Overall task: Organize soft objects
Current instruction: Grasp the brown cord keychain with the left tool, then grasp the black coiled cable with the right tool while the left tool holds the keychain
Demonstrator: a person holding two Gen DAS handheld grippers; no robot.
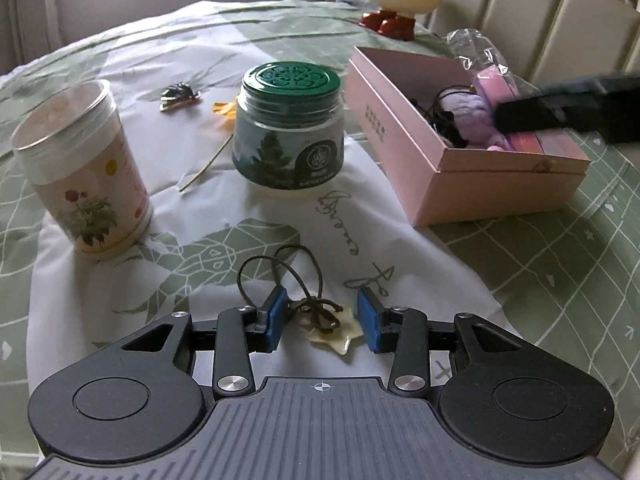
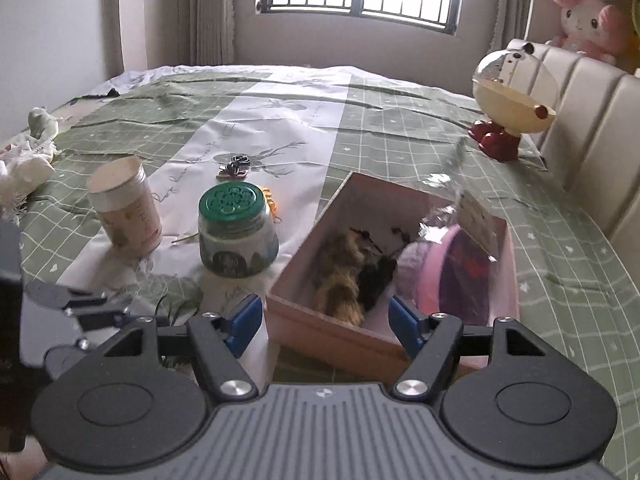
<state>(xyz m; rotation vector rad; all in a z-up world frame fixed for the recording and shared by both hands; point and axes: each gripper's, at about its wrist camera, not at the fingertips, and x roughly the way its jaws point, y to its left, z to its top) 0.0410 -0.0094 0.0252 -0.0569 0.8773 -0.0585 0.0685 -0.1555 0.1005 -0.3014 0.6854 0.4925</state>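
Note:
A brown hair tie with a cream star charm (image 1: 332, 330) lies on the bedspread between the open jaws of my left gripper (image 1: 322, 316), its cord loops (image 1: 276, 270) reaching forward. The pink box (image 1: 472, 176) stands at the right and holds purple and dark soft items (image 1: 468, 116). In the right wrist view the same box (image 2: 340, 334) shows brown and black fluffy scrunchies (image 2: 352, 276) and a pink round item (image 2: 436, 276). My right gripper (image 2: 326, 324) is open and empty over the box's near edge; it shows blurred over the box in the left wrist view (image 1: 560, 112).
A green-lidded jar (image 1: 288, 128) and a floral white canister (image 1: 84, 168) stand on the bed. A small dark clip (image 1: 180, 94) and a yellow item (image 1: 226, 110) lie behind them. A round lamp toy (image 2: 512, 104) and the padded headboard (image 2: 592, 140) are at the right.

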